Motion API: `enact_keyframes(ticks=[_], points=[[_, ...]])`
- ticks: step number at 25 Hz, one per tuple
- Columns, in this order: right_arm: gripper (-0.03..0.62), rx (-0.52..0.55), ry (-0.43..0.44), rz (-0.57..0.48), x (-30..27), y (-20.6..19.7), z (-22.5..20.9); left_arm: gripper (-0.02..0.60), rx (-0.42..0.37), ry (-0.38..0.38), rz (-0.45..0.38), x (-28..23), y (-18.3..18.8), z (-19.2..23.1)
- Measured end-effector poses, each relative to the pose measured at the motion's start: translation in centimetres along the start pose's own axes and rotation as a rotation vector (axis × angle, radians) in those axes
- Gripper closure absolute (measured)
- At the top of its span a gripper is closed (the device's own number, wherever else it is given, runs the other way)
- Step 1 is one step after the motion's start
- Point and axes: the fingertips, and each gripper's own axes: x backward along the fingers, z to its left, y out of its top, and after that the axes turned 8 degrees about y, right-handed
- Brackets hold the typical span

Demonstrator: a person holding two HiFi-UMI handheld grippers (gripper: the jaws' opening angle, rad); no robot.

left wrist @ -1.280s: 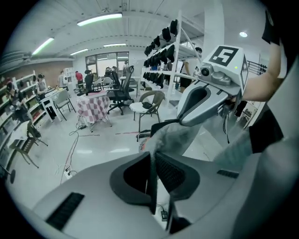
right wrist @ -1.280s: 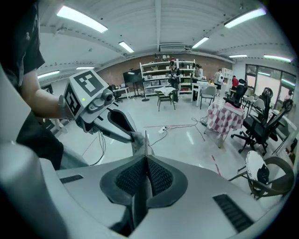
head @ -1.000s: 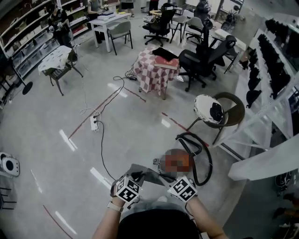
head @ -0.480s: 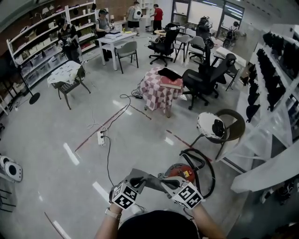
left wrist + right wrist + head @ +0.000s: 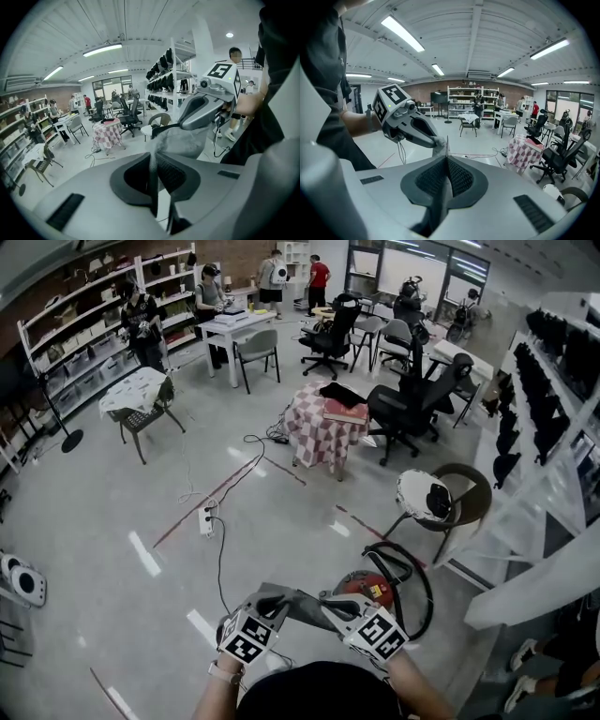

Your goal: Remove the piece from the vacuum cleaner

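left tool (image 5: 153,173): mine, clamped tight on a thin edge of the piece, pads basically together with just that sheet between them
right tool (image 5: 446,168): same deal, squeezed shut on the other edge, facing my left one
piece (image 5: 300,600): grey, looks cloth-like, strung between both tools and held up off the floor right in front of me
vacuum (image 5: 367,589): red body, sitting on the floor just past my right tool; can't tell if the piece touches it
hose (image 5: 418,579): black, looped round the vacuum
floor (image 5: 112,484): shiny grey
power strip (image 5: 206,519): white, lying well apart to the left, cable trailing off it
bench (image 5: 323,432): checkered cloth on it, further out
chair (image 5: 441,493): round, near the hose
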Motion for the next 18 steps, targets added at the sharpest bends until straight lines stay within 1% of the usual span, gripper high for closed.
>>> enact_keyframes(ticks=[5, 13, 18], points=[[0.557, 0.003, -0.003, -0.012, 0.1, -0.4, 0.2, 0.532, 0.007, 0.004, -0.008, 0.0, -0.1, -0.3], [0.559, 0.014, -0.01, 0.002, 0.4, -0.9, 0.8, 0.532, 0.006, 0.007, -0.012, 0.0, -0.1, -0.8], [0.559, 0.007, -0.019, -0.004, 0.9, -1.0, 0.9, 0.532, -0.004, 0.006, -0.012, 0.1, 0.2, -1.2]])
